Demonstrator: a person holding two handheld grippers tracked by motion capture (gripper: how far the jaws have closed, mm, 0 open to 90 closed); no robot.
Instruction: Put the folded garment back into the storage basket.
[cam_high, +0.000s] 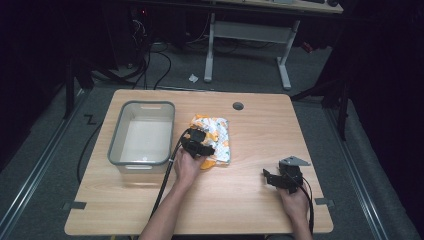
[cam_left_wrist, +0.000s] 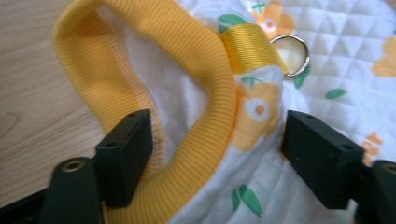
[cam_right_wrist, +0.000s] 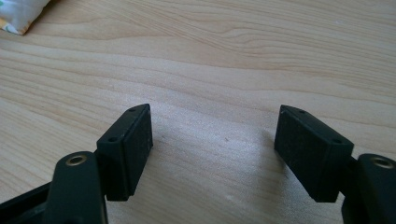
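Left tool reaches forward with jaws apart; right tool rests low, jaws spread wide

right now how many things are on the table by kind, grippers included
grippers: 2, left and right
bin: 1, grey
garment: 1, white with orange flowers, yellow trim
total: 4

table: light wood, round cable hole at 12 o'clock
grey bin: on table, 9–10 o'clock
quilted floral garment: flat near centre, just beside bin at its 3 o'clock; yellow ribbed cuff on the wood
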